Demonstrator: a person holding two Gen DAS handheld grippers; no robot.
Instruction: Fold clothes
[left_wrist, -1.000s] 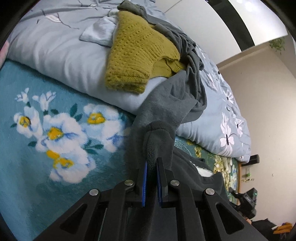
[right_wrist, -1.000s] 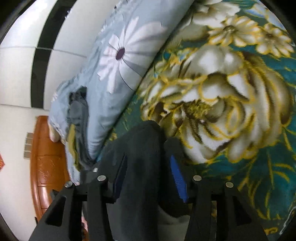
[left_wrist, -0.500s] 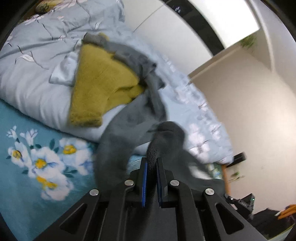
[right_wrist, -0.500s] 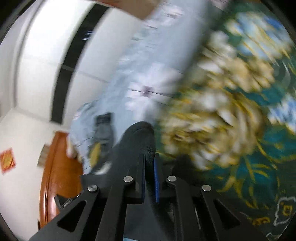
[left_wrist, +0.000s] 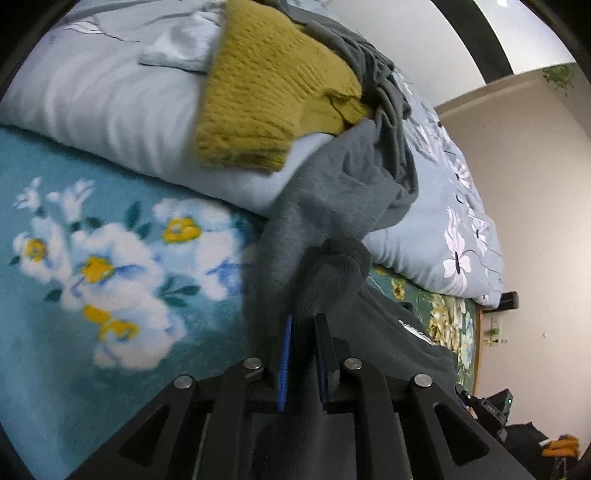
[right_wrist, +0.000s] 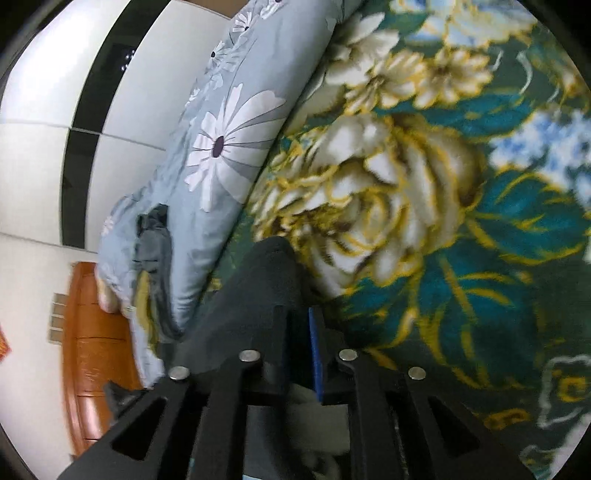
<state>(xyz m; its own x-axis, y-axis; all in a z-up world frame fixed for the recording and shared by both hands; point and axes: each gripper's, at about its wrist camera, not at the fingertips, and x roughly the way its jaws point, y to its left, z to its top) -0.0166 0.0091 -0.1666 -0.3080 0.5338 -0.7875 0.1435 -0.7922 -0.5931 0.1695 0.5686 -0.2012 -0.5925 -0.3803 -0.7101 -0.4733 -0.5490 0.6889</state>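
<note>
While my left gripper (left_wrist: 302, 325) pinches a bunched fold of the grey fleece garment (left_wrist: 332, 206), I see that cloth trailing up onto the pale blue duvet (left_wrist: 110, 96), where it lies against a mustard knitted sweater (left_wrist: 266, 85). My right gripper (right_wrist: 297, 317) is clamped on the garment's dark fabric (right_wrist: 255, 288) just above the floral blanket (right_wrist: 443, 221). Both ends are lifted off the blanket, beside the duvet's edge.
</note>
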